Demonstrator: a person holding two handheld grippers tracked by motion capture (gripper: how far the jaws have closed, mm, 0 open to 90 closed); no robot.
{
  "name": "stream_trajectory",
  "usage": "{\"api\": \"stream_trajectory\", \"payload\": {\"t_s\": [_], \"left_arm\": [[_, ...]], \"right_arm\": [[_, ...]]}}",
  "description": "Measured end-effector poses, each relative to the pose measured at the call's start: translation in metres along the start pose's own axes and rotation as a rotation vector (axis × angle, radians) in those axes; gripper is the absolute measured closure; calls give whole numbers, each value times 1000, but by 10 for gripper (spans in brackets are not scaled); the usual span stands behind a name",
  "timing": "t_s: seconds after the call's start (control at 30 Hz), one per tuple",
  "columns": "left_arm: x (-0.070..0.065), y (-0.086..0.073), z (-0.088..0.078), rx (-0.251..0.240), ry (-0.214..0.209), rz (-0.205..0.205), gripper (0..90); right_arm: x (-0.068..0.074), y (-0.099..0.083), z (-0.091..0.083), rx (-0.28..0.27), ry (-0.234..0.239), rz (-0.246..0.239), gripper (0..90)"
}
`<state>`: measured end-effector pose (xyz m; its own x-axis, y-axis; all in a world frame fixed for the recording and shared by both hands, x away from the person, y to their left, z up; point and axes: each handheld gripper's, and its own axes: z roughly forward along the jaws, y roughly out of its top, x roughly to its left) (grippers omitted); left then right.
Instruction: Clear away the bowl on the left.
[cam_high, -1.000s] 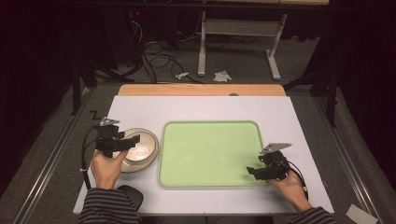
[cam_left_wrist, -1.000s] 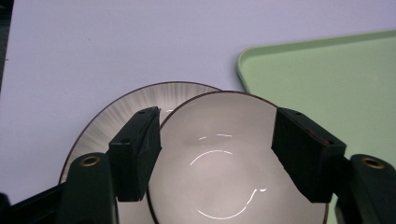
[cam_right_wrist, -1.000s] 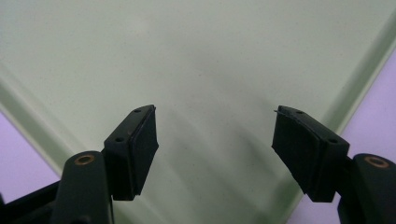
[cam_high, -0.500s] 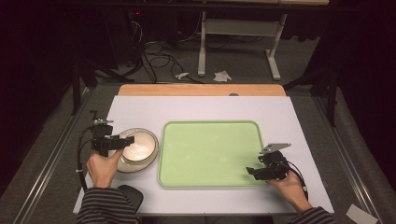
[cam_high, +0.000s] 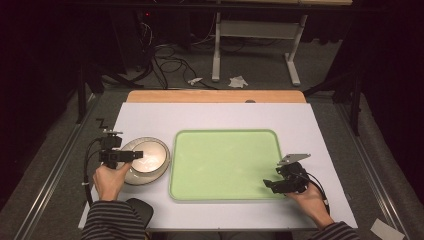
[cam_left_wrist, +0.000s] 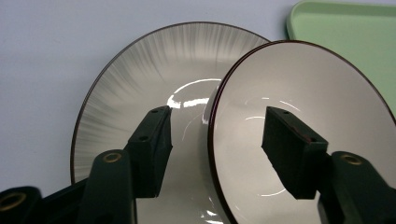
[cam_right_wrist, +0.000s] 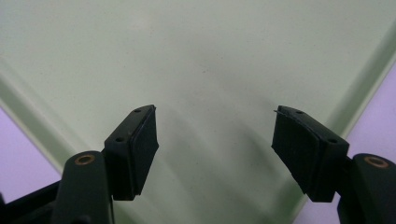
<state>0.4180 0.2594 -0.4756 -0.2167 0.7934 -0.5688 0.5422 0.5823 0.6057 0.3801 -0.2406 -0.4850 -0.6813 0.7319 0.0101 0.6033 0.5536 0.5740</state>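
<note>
Two round dishes lie stacked at the table's left, a wide plate with grey streaks and on it a smaller white dish with a dark rim; from above they read as one pale stack. My left gripper reaches in from the stack's left side. It is open, and the smaller dish's near rim runs between its jaws. My right gripper hovers open over the front right corner of the green tray, with nothing between its fingers.
A white mat covers the table, and a wooden strip runs along its far edge. The tray's raised rim passes close to my right jaws. Cables and desk legs stand on the dark floor beyond.
My left gripper has drawn back to the left and turned to point across the dishes from their left edge. The right gripper has stayed put.
</note>
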Motion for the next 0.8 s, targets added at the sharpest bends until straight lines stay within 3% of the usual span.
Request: {"api": "stream_trajectory", "payload": {"t_s": [0.17,0.8], "left_arm": [[3,-4,6,42,25,4,458],[1,-10,12,97,65,21,641]], "right_arm": [[0,0,0,0,0,-1,326],[1,0,0,1,4,-8,326]]}}
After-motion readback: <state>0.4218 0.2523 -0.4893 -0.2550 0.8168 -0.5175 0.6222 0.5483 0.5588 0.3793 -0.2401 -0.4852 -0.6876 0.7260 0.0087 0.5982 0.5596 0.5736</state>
